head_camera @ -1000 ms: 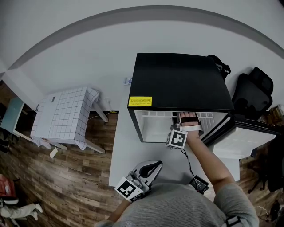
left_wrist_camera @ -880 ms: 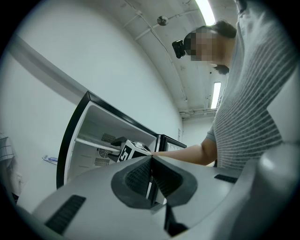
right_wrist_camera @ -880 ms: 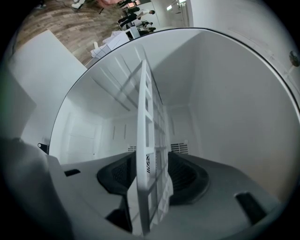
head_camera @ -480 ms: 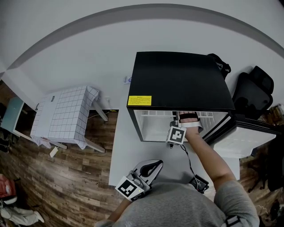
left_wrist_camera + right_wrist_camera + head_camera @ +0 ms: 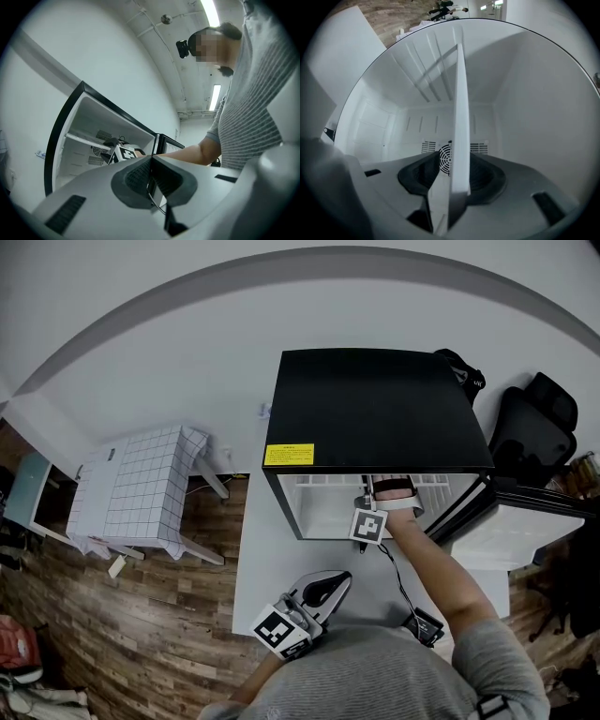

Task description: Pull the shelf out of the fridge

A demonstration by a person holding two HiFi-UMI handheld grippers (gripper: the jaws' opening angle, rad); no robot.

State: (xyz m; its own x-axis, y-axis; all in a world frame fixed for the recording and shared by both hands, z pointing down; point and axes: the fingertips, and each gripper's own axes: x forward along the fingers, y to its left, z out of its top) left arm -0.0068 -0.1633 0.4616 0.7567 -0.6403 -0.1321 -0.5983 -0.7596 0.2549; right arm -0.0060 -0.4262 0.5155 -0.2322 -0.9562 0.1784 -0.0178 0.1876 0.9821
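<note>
A black mini fridge (image 5: 375, 409) stands on a white table (image 5: 272, 568) with its door (image 5: 520, 535) swung open to the right. In the head view my right gripper (image 5: 367, 507) reaches into the white interior. In the right gripper view it (image 5: 457, 173) is shut on the front edge of the white shelf (image 5: 459, 108), which shows edge-on between the pads. My left gripper (image 5: 333, 582) hovers low near the person's body, shut and empty, with its pads (image 5: 140, 176) pressed together. From the left gripper view the fridge (image 5: 65, 122) and its shelf (image 5: 86, 140) show in the background.
A small table with a checked cloth (image 5: 141, 488) stands to the left on the wooden floor. A black chair (image 5: 534, 427) sits right of the fridge. A cable and a small black device (image 5: 422, 624) lie on the white table near the person.
The right gripper has edged slightly deeper into the fridge opening. The left gripper has drifted a little to the right. The shelf shows no clear movement.
</note>
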